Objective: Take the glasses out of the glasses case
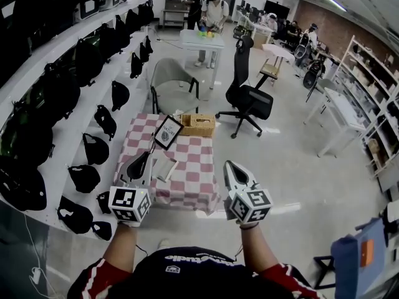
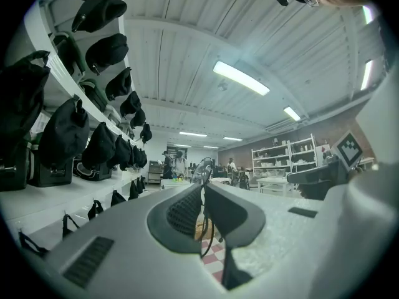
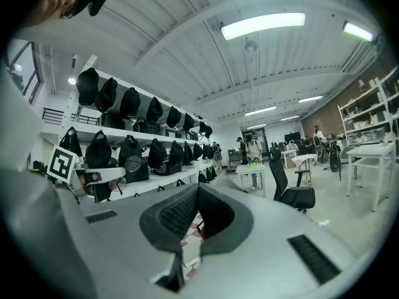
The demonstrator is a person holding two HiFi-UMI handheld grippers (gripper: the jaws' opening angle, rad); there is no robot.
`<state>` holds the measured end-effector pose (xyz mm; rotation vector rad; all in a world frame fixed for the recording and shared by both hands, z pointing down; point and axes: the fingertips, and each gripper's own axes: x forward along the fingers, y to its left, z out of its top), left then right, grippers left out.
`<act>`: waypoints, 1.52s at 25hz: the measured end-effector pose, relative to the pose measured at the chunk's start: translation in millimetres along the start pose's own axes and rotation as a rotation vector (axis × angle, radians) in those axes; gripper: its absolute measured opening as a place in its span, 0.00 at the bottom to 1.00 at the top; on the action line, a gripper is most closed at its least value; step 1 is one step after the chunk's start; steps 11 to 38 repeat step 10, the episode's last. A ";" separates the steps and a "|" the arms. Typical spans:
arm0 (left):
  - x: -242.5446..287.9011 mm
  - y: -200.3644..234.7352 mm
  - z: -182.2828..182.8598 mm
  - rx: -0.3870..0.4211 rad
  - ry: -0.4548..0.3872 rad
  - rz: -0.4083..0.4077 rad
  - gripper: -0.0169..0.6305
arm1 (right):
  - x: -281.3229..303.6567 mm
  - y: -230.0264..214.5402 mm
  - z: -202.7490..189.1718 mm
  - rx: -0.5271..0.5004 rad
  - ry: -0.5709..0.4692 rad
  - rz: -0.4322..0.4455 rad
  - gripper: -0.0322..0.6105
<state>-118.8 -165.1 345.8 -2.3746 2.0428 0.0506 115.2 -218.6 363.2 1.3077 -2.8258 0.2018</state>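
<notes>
My left gripper (image 1: 148, 156) is raised over the left side of the checkered table (image 1: 201, 180) and is shut on the glasses. In the left gripper view a round lens (image 2: 201, 168) sticks up between the closed jaws (image 2: 202, 195), and thin black arms hang below. The right gripper view shows the glasses (image 3: 132, 164) held up at the left. A pale glasses case (image 1: 164, 166) lies open on the cloth beside the left gripper. Over the table's right edge my right gripper (image 1: 228, 165) is shut (image 3: 197, 195), with nothing seen between its jaws.
A wicker basket (image 1: 197, 124) and a tilted framed picture (image 1: 168, 131) stand at the table's far end. Shelves of black bags (image 1: 81, 61) run along the left. A grey chair (image 1: 171, 83) and a black office chair (image 1: 249, 92) stand beyond. People stand at a far table.
</notes>
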 end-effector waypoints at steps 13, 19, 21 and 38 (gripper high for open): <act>1.8 -0.8 -2.7 -0.017 0.005 -0.006 0.07 | 1.4 2.1 -1.3 0.007 0.004 0.011 0.05; 1.8 -0.8 -2.7 -0.017 0.005 -0.006 0.07 | 1.4 2.1 -1.3 0.007 0.004 0.011 0.05; 1.8 -0.8 -2.7 -0.017 0.005 -0.006 0.07 | 1.4 2.1 -1.3 0.007 0.004 0.011 0.05; 1.8 -0.8 -2.7 -0.017 0.005 -0.006 0.07 | 1.4 2.1 -1.3 0.007 0.004 0.011 0.05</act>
